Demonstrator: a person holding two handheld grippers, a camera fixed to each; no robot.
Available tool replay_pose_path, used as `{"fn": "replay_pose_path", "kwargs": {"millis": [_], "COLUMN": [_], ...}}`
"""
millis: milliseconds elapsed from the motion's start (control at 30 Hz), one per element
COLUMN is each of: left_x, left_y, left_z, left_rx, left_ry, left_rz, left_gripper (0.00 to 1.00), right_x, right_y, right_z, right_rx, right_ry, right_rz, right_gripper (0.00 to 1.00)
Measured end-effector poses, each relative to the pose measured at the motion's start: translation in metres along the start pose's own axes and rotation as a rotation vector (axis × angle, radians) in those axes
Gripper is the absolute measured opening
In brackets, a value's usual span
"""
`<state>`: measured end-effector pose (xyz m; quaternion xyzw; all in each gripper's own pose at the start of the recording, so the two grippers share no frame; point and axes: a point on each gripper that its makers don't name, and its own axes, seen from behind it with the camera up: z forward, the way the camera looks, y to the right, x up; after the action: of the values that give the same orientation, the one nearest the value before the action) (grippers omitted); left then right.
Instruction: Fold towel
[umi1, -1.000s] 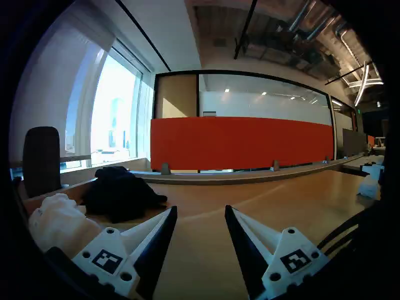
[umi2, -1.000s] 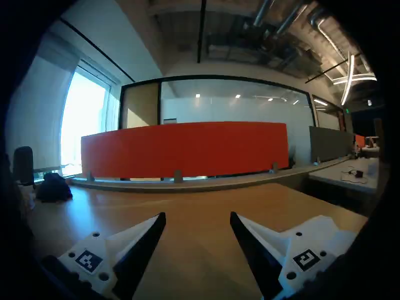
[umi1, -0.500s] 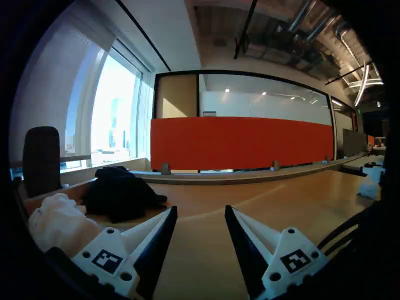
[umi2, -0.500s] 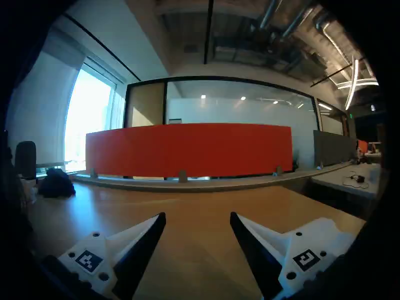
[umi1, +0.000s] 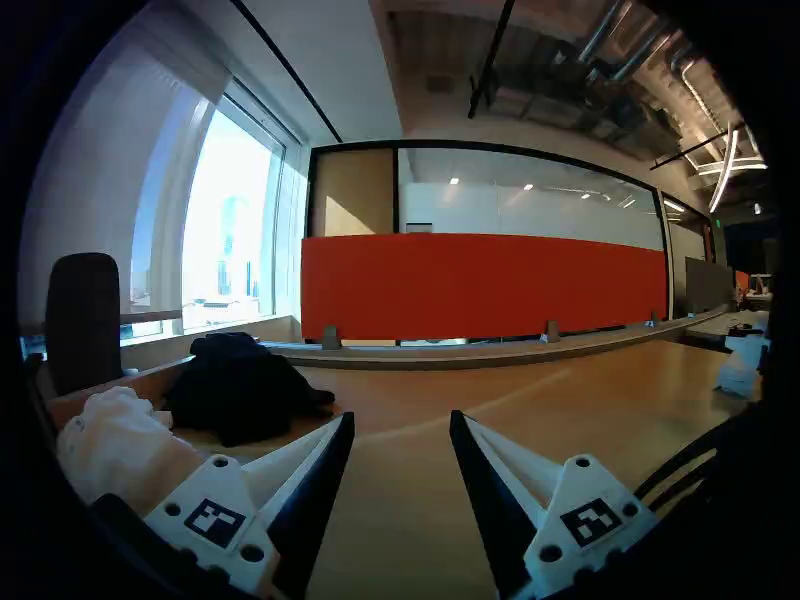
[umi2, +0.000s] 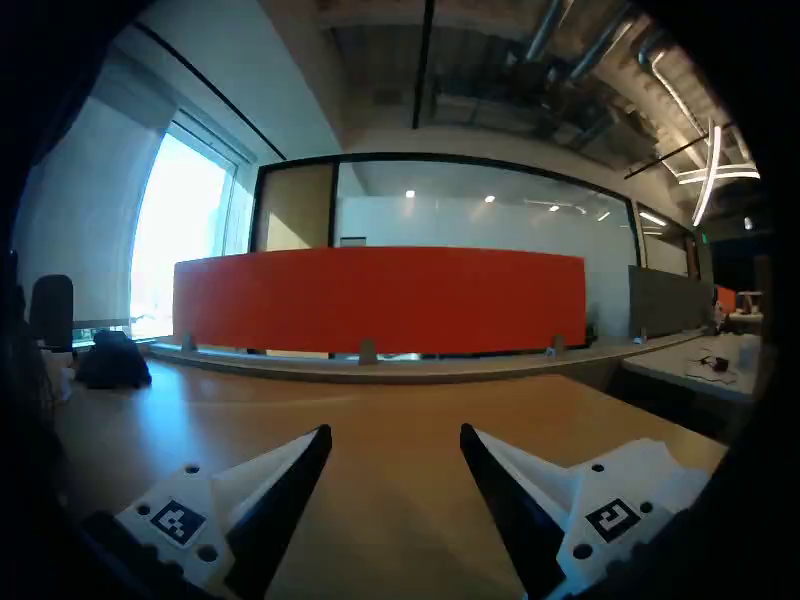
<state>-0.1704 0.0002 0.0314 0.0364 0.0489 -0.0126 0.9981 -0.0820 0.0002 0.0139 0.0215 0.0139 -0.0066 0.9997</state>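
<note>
In the left gripper view a crumpled white towel (umi1: 120, 445) lies on the wooden desk (umi1: 560, 400) at the near left, and a black cloth heap (umi1: 240, 385) sits just behind it. My left gripper (umi1: 400, 420) stands open low over the desk, to the right of both cloths, with nothing between its fingers. In the right gripper view my right gripper (umi2: 395, 432) is open too, above the bare wooden desk (umi2: 400, 400). The black cloth heap (umi2: 112, 362) shows far off at the left there.
An orange divider panel (umi1: 480, 285) runs along the desk's far edge. A dark chair back (umi1: 82, 320) stands at the left by the window. Small white objects (umi1: 738, 365) lie at the desk's right end. A neighbouring desk (umi2: 700, 362) holds cables at the right.
The right gripper view has shifted a little, so the orange divider and black heap now sit slightly further right and lower. The left gripper has not moved.
</note>
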Motion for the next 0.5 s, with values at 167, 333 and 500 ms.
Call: {"fn": "replay_pose_path", "kwargs": {"millis": [167,333,500], "left_x": [0.0000,0.0000,-0.0004], "left_y": [0.0003,-0.0001,0.0002], "left_z": [-0.0003,0.0000,-0.0003], "left_rx": [0.000,0.000,0.000], "left_ry": [0.000,-0.001,-0.001], "left_rz": [0.001,0.001,0.001], "left_gripper": [0.71,1.00,1.00], "right_x": [0.0003,0.0006,0.0010], "right_y": [-0.0001,-0.0001,-0.0004], "right_z": [0.0002,0.0002,-0.0002], "right_rx": [0.000,0.000,0.000], "right_ry": [-0.001,0.000,0.000], "right_rz": [0.000,-0.001,-0.001], "right_gripper": [0.99,0.99,0.99]}}
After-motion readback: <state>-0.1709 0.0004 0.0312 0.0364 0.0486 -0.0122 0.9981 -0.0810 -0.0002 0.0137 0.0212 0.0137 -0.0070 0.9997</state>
